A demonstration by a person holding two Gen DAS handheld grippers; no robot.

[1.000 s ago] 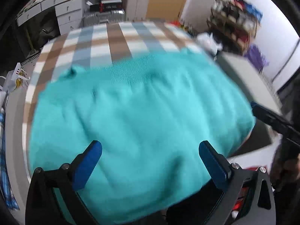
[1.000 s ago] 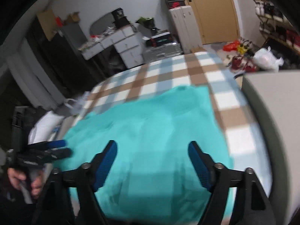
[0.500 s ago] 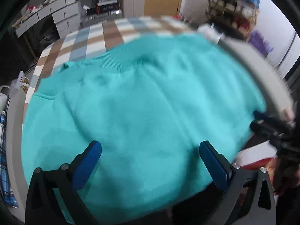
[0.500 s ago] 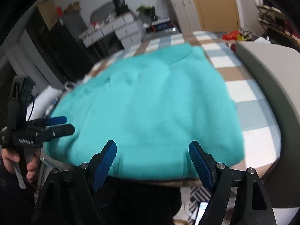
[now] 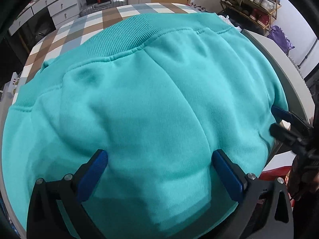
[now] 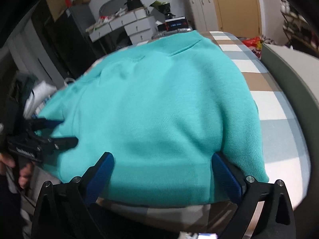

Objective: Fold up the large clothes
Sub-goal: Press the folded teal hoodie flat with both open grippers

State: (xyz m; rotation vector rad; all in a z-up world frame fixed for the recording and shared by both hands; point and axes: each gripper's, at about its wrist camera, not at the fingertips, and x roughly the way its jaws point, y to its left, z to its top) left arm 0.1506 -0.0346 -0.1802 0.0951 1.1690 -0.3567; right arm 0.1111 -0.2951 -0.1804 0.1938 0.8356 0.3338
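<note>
Left gripper (image 5: 159,165): jaws spread wide, nothing between them, blue pads poised just above the near edge of the sweatshirt (image 5: 151,99). Compared with a second ago it sits lower and closer to the cloth, which now fills most of its view.

Right gripper (image 6: 161,166): jaws wide and empty; they have just been opening further, with no cloth caught between them. It too has dropped toward the near edge, on the side by the garment's right-hand corner.

Sweatshirt: teal fleece, lying flat on the checked bedcover (image 6: 265,87), ribbed band (image 5: 127,39) at the far side, near edge hanging close to the edge of the bed. Surface mostly smooth, with a few soft ridges running front to back.

Surroundings: white drawers (image 6: 127,25), wooden door (image 6: 237,4), shoe rack (image 5: 253,2), grey headboard or panel (image 6: 295,73) along the right.

Reading of the step: both tools lowered, spread and lined up on the near edge, so a two-point pinch of that edge looks imminent, likely to carry it toward the ribbed band. No fold is visible in this direction yet. Risk: pinching only the top layer.
</note>
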